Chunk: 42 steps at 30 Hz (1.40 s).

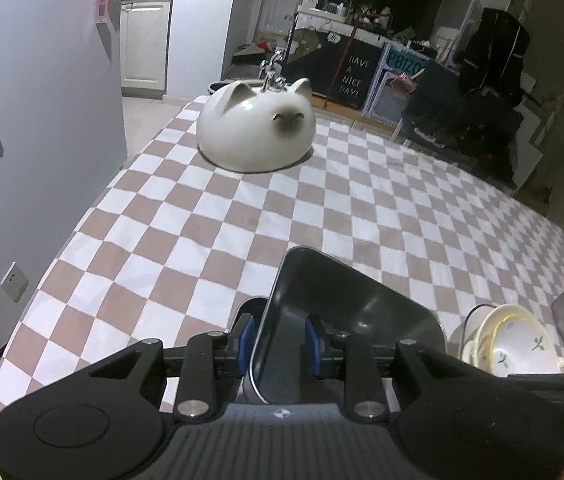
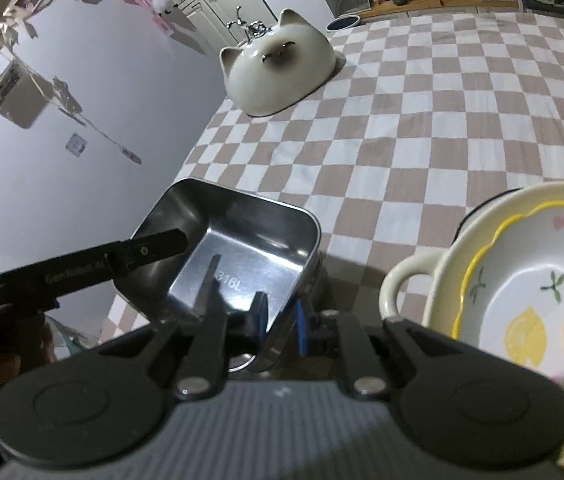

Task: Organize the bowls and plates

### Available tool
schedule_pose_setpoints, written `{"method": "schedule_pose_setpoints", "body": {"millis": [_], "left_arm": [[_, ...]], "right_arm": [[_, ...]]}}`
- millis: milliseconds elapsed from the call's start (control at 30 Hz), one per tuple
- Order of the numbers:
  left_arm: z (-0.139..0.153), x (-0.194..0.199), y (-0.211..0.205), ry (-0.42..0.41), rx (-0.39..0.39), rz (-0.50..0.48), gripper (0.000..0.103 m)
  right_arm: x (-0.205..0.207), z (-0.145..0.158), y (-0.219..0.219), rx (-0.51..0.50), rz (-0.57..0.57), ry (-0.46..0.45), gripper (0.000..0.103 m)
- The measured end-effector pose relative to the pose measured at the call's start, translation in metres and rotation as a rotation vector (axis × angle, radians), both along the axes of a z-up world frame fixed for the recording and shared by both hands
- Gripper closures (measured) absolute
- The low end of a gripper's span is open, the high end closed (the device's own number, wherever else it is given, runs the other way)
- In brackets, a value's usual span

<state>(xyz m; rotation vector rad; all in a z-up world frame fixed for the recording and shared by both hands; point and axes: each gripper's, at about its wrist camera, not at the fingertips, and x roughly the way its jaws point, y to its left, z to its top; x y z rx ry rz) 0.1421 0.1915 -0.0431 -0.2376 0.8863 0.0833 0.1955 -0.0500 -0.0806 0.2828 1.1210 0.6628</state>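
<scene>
The checked worktop (image 1: 210, 240) has a cat-face bowl (image 1: 256, 130) upside down at its far side. Close by, stacked lemon bowls (image 2: 522, 300) sit beside a shiny metal tray (image 2: 238, 252). The right tool (image 2: 280, 326) pinches the tray's wall. The left tool (image 1: 278, 338) straddles another wall, its blue pads slack.

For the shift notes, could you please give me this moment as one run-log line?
steel tray: tilted over checkered cloth | right gripper: shut on tray wall | left gripper: straddles opposite wall, grip unclear | lemon bowl stack: right | cat bowl: upside down
</scene>
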Motion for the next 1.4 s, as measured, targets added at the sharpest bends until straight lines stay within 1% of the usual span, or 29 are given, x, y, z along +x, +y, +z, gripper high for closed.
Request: {"method": "schedule_pose_setpoints", "body": {"millis": [133,233,400,967,1267,1400], "left_arm": [[-0.006,0.003,0.001,0.028,0.006,0.005,0.073],[-0.008,0.004,0.001,0.035,0.009,0.002,0.068],[-0.008,0.004,-0.003,0.039,0.034,-0.005,0.067],[-0.018,0.01,-0.005,0.077,0.039,-0.019,0.066],[-0.024,0.013,-0.007,0.093,0.082,-0.025,0.066],[-0.027,0.016,-0.008,0.097,0.098,-0.039,0.062]], "right_arm": [[-0.001,-0.002,0.004,-0.014,0.006,0.001,0.085],[0.0,-0.004,0.008,-0.021,0.013,0.006,0.085],[0.001,-0.005,0.011,-0.036,0.018,0.002,0.085],[0.007,-0.013,0.016,-0.057,0.013,0.036,0.086],[0.006,-0.015,0.019,-0.07,0.018,0.029,0.085],[0.007,-0.017,0.021,-0.068,0.018,0.041,0.084]]}}
